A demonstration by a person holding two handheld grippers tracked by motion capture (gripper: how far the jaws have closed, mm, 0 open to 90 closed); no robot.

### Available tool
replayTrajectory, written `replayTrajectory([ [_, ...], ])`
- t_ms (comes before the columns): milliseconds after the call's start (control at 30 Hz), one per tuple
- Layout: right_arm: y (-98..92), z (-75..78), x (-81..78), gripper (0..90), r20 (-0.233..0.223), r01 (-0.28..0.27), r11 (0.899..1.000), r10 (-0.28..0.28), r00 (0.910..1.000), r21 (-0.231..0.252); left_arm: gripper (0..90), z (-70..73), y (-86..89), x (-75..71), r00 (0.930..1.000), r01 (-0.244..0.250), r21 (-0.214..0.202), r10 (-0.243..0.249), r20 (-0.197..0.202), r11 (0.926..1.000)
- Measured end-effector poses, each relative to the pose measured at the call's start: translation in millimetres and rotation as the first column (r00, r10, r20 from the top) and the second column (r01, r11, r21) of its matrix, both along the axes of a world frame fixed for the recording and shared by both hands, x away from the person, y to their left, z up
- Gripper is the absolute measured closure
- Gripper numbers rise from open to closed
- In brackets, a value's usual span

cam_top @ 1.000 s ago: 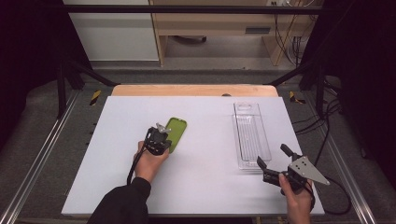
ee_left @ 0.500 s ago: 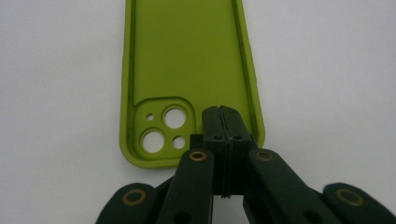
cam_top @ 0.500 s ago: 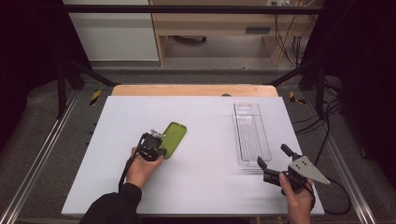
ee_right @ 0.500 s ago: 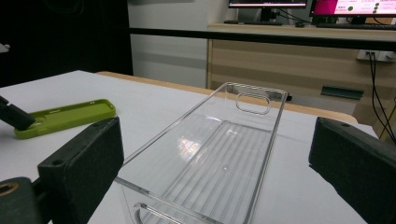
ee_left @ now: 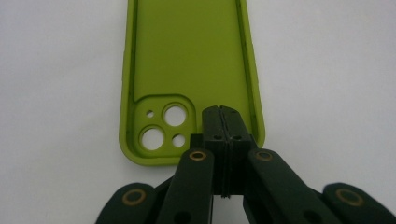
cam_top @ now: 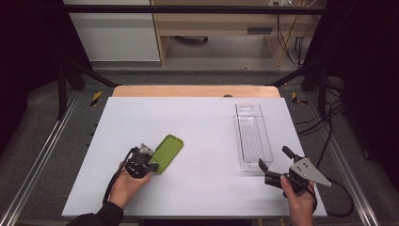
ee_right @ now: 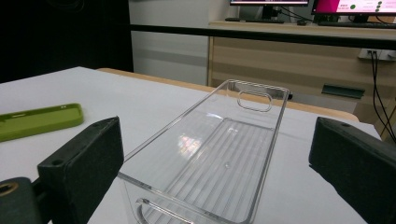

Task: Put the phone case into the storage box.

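Observation:
A green phone case (cam_top: 168,151) lies inside-up on the white table (cam_top: 202,117), left of centre. My left gripper (cam_top: 150,162) is at its near end, jaws shut. In the left gripper view the closed tips (ee_left: 224,112) rest inside the phone case (ee_left: 187,56), just past its end wall beside the camera cut-out. A clear plastic tray (cam_top: 253,136) lies lengthwise at the right. My right gripper (cam_top: 273,156) sits just off the tray's near end. Its jaws stand wide open, and in the right gripper view (ee_right: 217,140) they frame the tray (ee_right: 224,154) without touching it.
A wooden strip (cam_top: 195,91) borders the table's far edge. Metal rails (cam_top: 44,150) run along both sides, and cables (cam_top: 329,141) trail on the floor at the right. A wooden bench (cam_top: 226,28) stands beyond the table.
My left hand has drawn back toward the near left, and the green case has slid along with it. The right gripper and the tray have stayed where they were.

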State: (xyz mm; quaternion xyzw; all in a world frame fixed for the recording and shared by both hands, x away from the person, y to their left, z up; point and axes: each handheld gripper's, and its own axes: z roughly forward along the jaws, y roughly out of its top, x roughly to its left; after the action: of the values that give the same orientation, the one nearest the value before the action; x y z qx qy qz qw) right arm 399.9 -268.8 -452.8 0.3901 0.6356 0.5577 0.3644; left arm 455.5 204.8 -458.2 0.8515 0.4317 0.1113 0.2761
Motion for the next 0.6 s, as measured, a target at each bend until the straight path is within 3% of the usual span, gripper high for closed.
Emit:
replayTrajectory([
  [267, 1.0, 0.2, -0.5, 3.5, 0.002, 0.006, 1.0, -0.006, 1.0, -0.007, 90.0, 0.6, 18.4, -19.4, 0.9993, 0.017, -0.022, -0.018, -0.034, 0.9996],
  [433, 0.5, -0.1, -0.1, 3.5, 0.002, 0.005, 1.0, -0.005, 1.0, -0.006, 90.0, 2.9, 25.5, -34.9, 0.9985, 0.043, 0.024, -0.042, -0.035, 0.9988],
  [600, -0.1, 0.3, -2.1, 3.5, 0.002, 0.005, 1.0, -0.005, 1.0, -0.004, 90.0, 3.1, 33.6, -43.6, 0.9981, 0.051, 0.029, -0.05, -0.036, 0.9983],
])
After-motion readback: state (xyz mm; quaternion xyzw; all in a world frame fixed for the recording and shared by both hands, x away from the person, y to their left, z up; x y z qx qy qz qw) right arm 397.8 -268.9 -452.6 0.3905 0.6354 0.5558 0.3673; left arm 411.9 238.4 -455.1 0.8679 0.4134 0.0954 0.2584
